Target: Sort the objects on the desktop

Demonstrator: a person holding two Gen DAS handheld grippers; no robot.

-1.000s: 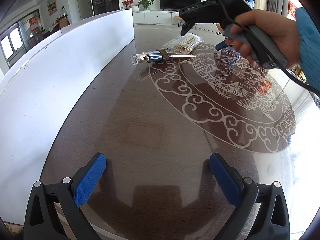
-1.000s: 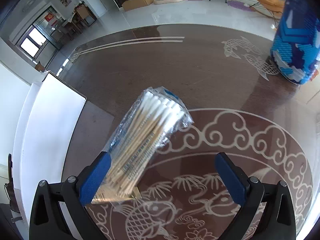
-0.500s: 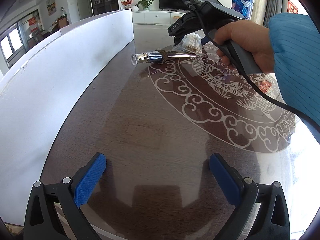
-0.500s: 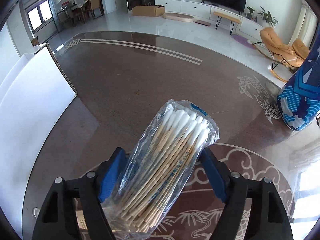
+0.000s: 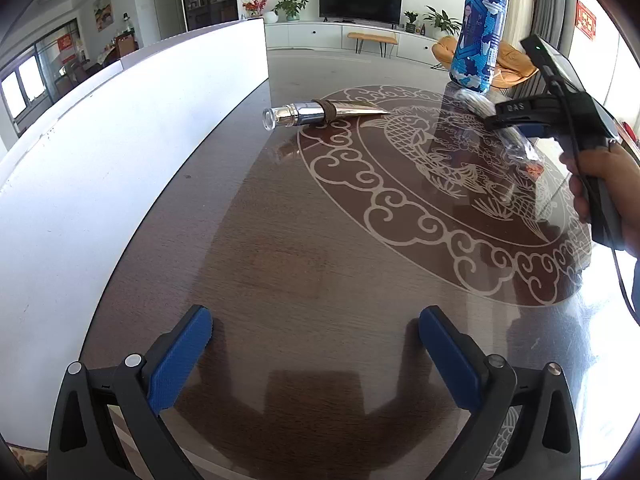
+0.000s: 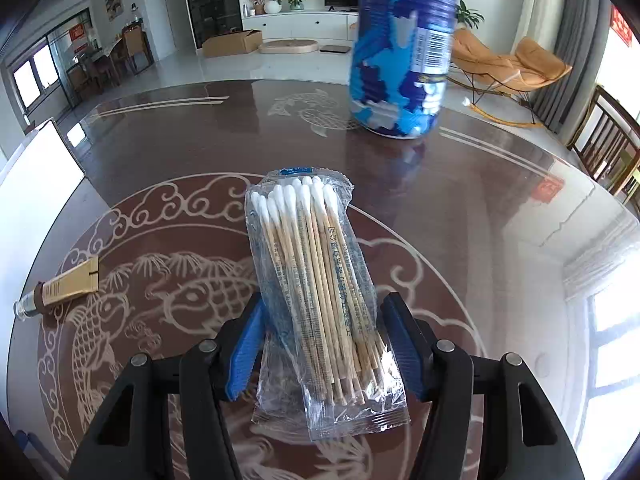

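Observation:
A clear pack of cotton swabs (image 6: pixel 320 280) sits between the blue pads of my right gripper (image 6: pixel 324 308). The jaws are closing on it, and the pads press its sides and hold it off the table. In the left wrist view the same pack (image 5: pixel 516 142) hangs at the right, in the gripper a person's hand (image 5: pixel 600 176) holds. A silver and gold tube with a clear cap (image 5: pixel 320 114) lies on the dark patterned table (image 5: pixel 320 240); the right wrist view shows this tube (image 6: pixel 64 286) at far left. My left gripper (image 5: pixel 316 320) stands open over bare table.
A tall blue patterned can (image 6: pixel 400 48) stands upright just beyond the held pack, and the left wrist view has the can (image 5: pixel 478 36) at the far right. A white board (image 5: pixel 120 140) runs along the table's left side. Chairs stand past the far edge.
My right gripper's jaws narrowed onto the swab pack. It carried the pack from beside the tube rightward toward the blue can. The left gripper has not moved.

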